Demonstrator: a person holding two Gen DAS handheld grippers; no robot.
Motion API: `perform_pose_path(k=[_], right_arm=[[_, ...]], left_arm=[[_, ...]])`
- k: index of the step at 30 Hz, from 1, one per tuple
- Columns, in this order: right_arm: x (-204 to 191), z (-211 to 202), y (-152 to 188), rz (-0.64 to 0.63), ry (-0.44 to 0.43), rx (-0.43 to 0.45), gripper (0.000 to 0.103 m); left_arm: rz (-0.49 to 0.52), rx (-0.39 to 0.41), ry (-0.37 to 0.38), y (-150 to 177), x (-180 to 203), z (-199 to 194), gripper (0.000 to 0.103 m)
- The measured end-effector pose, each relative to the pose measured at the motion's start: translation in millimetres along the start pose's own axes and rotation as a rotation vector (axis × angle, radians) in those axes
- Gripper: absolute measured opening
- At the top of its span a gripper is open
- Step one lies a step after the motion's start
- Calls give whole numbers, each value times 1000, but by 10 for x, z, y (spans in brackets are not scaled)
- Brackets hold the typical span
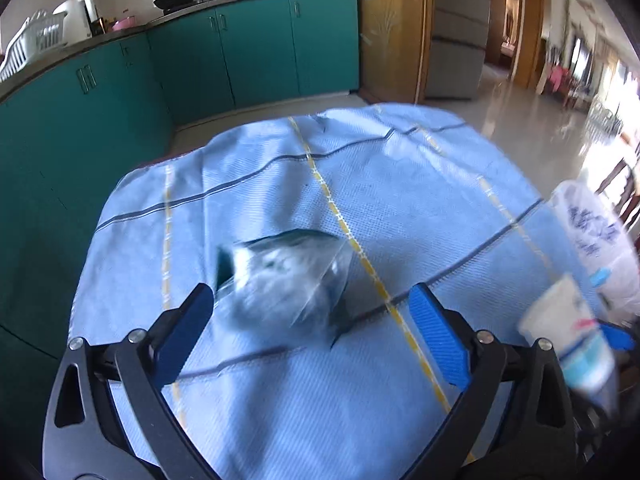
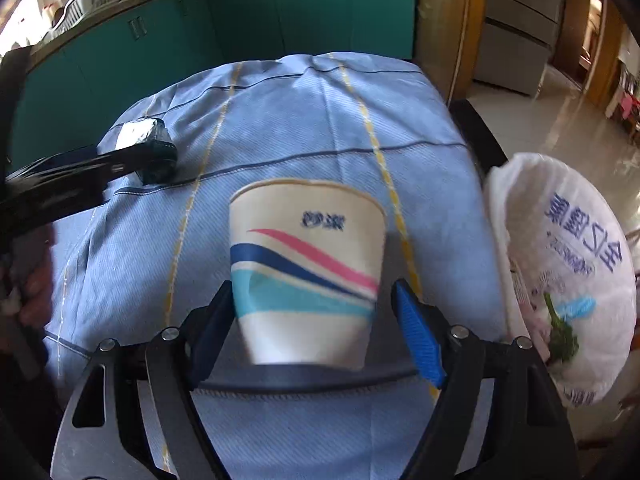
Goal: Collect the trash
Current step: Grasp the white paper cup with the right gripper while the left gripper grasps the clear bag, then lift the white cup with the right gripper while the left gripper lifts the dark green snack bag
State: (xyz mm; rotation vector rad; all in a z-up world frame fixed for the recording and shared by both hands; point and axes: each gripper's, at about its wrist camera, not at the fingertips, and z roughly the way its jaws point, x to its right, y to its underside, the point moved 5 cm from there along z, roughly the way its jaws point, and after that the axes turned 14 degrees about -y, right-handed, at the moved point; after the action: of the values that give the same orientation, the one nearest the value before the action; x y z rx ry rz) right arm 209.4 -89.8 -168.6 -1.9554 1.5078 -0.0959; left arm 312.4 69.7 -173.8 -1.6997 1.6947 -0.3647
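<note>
1. Table point(image 2: 280, 128), blue striped cloth over it: the loose, wrinkled cloth could drag along with anything pulled off it.
2. White plastic bag point(image 2: 568, 280), hanging at the table's right edge with its mouth facing inward: a limp mouth may fold shut and reject the drop.
3. Paper cup point(image 2: 306, 272), between the right gripper point(image 2: 312, 320) jaws; the right pad looks just clear of the wall, so the hold is uncertain. It may slip or crush.
4. Crumpled wrapper point(image 1: 280, 280), blurred, lying left of the cup; left gripper point(image 1: 312, 312) jaws are spread around it and may pinch cloth.

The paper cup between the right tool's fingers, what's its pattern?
Cream paper cup with pink, navy and turquoise swooshes; right wrist view.
</note>
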Motion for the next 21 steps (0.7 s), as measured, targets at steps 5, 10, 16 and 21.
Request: perform_pose_path(k=[5, 10, 16, 21], right_arm=[[-27, -63, 37, -40, 39, 12, 84], [-20, 14, -46, -40, 53, 28, 87], [-120, 136, -180, -100, 94, 43, 88], [-168, 219, -256, -130, 106, 32, 88]], left_arm=[[38, -18, -42, 48, 133, 107, 74], [-18, 14, 16, 91, 14, -126, 64], [-82, 103, -1, 207, -240, -728, 64], [-115, 167, -14, 278, -394, -1165, 64]])
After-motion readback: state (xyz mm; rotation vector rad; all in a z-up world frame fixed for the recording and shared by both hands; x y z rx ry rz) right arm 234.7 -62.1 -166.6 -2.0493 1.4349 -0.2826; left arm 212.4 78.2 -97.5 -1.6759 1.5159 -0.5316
